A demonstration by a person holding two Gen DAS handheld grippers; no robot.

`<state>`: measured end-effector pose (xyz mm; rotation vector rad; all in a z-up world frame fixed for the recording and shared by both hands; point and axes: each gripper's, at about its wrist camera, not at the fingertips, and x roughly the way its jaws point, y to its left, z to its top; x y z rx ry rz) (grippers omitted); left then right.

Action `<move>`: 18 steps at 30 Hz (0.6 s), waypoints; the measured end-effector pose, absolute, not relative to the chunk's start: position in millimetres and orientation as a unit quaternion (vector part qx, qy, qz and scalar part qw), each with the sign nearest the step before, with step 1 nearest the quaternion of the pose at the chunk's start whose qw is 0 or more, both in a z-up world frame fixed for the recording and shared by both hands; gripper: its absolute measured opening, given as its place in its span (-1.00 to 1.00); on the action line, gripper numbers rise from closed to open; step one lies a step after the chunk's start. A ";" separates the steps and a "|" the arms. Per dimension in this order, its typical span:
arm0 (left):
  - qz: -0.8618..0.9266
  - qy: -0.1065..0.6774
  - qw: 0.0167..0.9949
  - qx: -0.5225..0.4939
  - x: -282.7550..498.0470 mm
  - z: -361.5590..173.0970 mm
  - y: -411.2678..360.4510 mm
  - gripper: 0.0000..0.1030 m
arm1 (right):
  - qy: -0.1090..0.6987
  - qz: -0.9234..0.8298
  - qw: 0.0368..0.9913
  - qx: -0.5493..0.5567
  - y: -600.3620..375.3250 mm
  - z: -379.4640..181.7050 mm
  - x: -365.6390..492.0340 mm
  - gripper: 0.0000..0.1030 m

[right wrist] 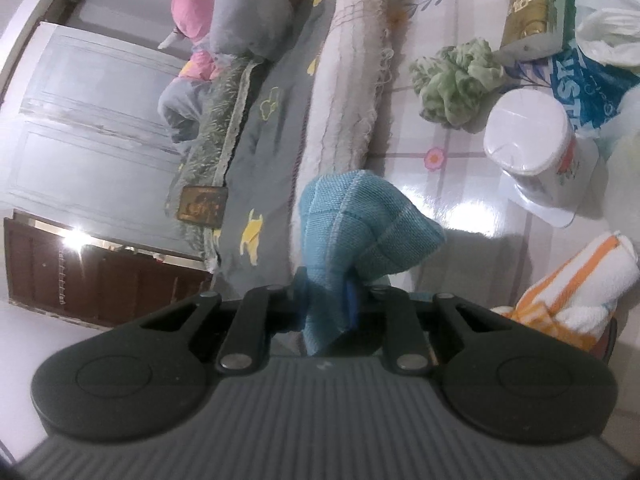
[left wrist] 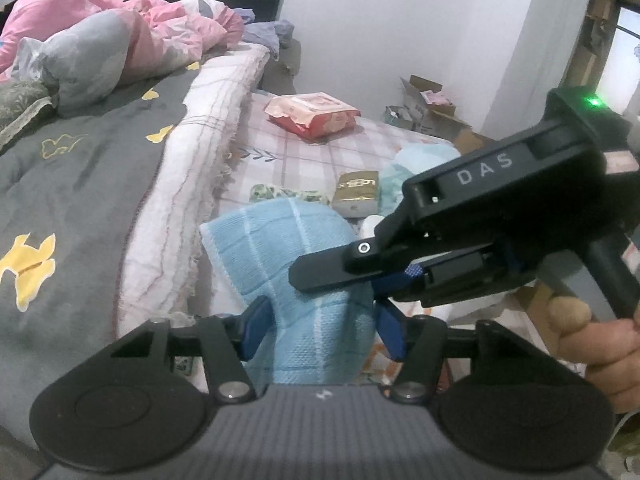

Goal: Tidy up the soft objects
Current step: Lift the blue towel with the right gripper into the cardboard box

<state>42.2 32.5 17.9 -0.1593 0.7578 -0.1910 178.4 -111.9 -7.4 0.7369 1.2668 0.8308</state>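
A light blue checked cloth (left wrist: 280, 240) (right wrist: 352, 216) hangs above the checked table cover (right wrist: 460, 200), bunched into a soft lump. My right gripper (right wrist: 328, 300) is shut on one fold of it; in the left wrist view that gripper (left wrist: 340, 280) comes in from the right and pinches the cloth's upper part. My left gripper (left wrist: 323, 332) sits lower, its jaws standing apart with the cloth's lower part between the blue pads (left wrist: 256, 332). A hand (left wrist: 592, 340) holds the right gripper's handle.
On the table cover lie a crumpled green cloth (right wrist: 456, 84), a white tub (right wrist: 528, 140), a gold packet (right wrist: 528, 8), a blue plastic bag (right wrist: 580, 84), an orange-striped towel (right wrist: 572, 292) and a pink pack (left wrist: 312, 114). A bed with a grey blanket (left wrist: 80, 184) borders the left, a person (left wrist: 80, 12) lying on it.
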 end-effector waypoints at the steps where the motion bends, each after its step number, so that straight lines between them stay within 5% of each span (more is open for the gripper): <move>1: -0.094 0.368 0.922 -0.077 39.7 19.3 31.7 0.05 | 0.559 0.371 0.665 0.329 -114.6 -5.7 176.8 -0.68; 18: -0.186 0.299 0.936 0.010 53.8 89.5 -71.7 0.04 | 0.429 0.363 0.743 0.363 -248.4 68.9 155.4 -0.68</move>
